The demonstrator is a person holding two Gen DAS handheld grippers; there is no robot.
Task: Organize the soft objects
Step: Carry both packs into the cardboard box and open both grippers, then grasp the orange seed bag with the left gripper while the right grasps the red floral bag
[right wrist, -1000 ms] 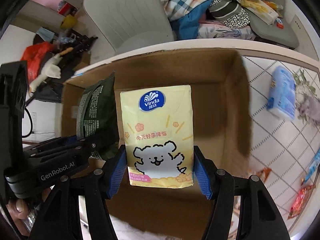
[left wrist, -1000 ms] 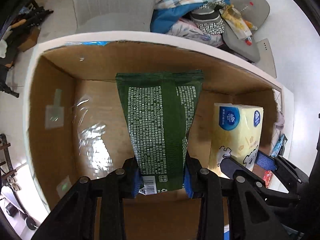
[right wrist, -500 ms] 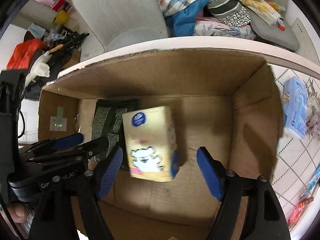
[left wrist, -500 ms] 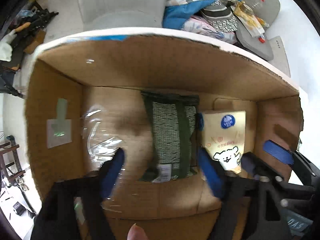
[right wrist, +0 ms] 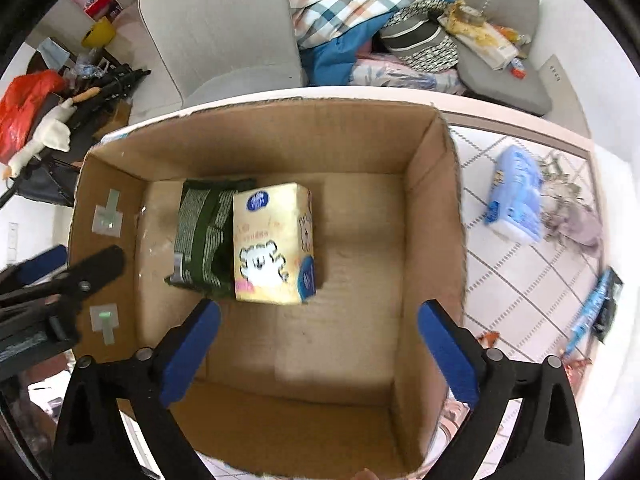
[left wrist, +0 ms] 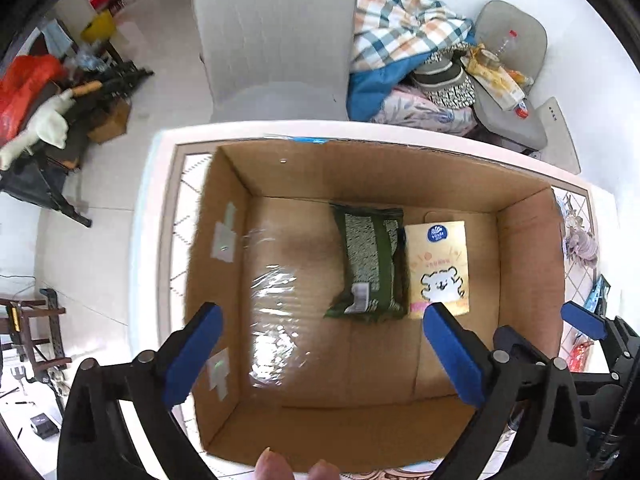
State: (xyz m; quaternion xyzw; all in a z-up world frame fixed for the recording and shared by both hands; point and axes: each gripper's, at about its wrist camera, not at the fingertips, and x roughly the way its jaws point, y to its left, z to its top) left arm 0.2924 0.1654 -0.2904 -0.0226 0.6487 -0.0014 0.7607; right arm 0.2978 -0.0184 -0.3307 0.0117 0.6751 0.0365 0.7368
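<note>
- Cardboard walls of the open box (left wrist: 400,184) frame both views; a second ago the green packet filled the left view, clamped upright between the blue pads, and it now lies flat on the box floor.
- The green packet (left wrist: 370,266) lies lengthwise near the far wall of the box, its printed label end towards the camera.
- The yellow tissue pack (right wrist: 270,242) was likewise gripped a second ago by the right gripper; it now sits in the box, touching the green packet's right side.
- The left gripper (left wrist: 320,350) has just been opening its jaws; they stand spread wide with nothing between them, above the box.
- The right gripper (right wrist: 318,348) has also just been opening its jaws; they gape wide and empty, the yellow pack lying below and beyond the left pad.
- Both views show more of the box and the room than before, the box interior looking smaller and further off.
- A strip of shiny clear tape (left wrist: 274,300) runs along the box floor left of the green packet.
- The box stands on a bench (right wrist: 532,292) with a white top patterned in diagonal lines; a blue tissue pack (right wrist: 514,196) lies on it to the right of the box, with small wrappers nearer the edge.
- Beyond the bench stand a grey chair (left wrist: 276,36) and a heap of plaid and blue cloth (left wrist: 396,40); a red bag (right wrist: 24,104) sits at the left on a pale floor.
- Fingertips (left wrist: 274,464) show at the bottom edge of the left view.
</note>
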